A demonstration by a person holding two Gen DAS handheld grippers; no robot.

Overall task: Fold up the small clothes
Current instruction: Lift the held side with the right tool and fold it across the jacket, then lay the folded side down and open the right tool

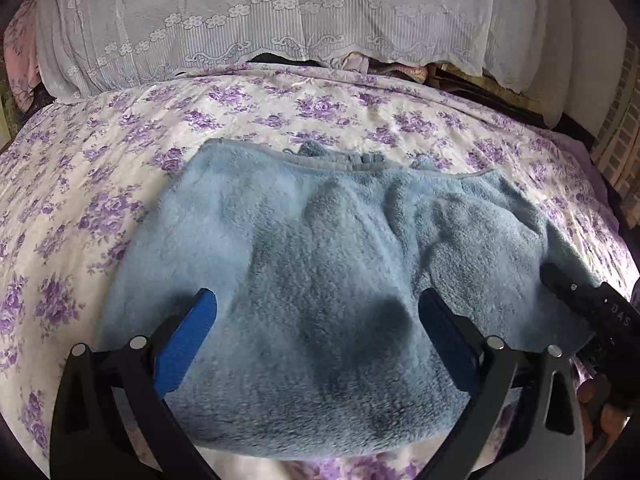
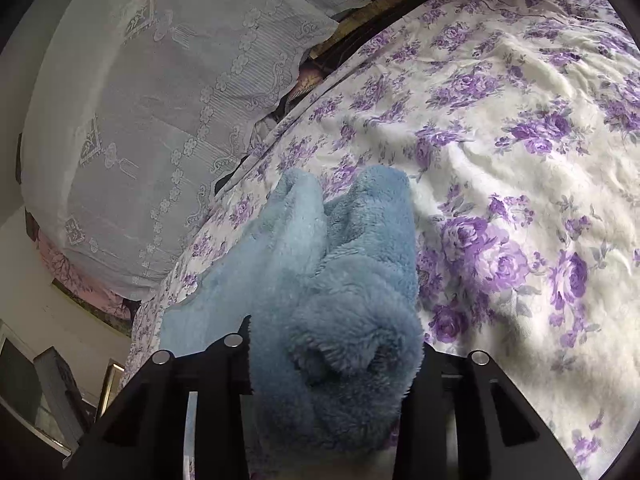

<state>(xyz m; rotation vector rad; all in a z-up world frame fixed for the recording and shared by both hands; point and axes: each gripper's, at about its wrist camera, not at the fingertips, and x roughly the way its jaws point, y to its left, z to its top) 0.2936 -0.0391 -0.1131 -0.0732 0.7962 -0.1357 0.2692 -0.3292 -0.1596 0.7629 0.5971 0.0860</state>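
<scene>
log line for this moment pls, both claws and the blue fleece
left claw: open above fleece | right claw: shut on bunched fleece edge | blue fleece garment: spread on floral bedspread

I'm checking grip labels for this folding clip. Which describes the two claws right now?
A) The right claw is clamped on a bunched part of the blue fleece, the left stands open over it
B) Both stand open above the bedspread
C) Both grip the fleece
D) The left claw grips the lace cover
A: the right claw has bunched blue fleece garment pinched between its fingers, while the left claw stands wide, its blue pads clear of the fabric.
</scene>
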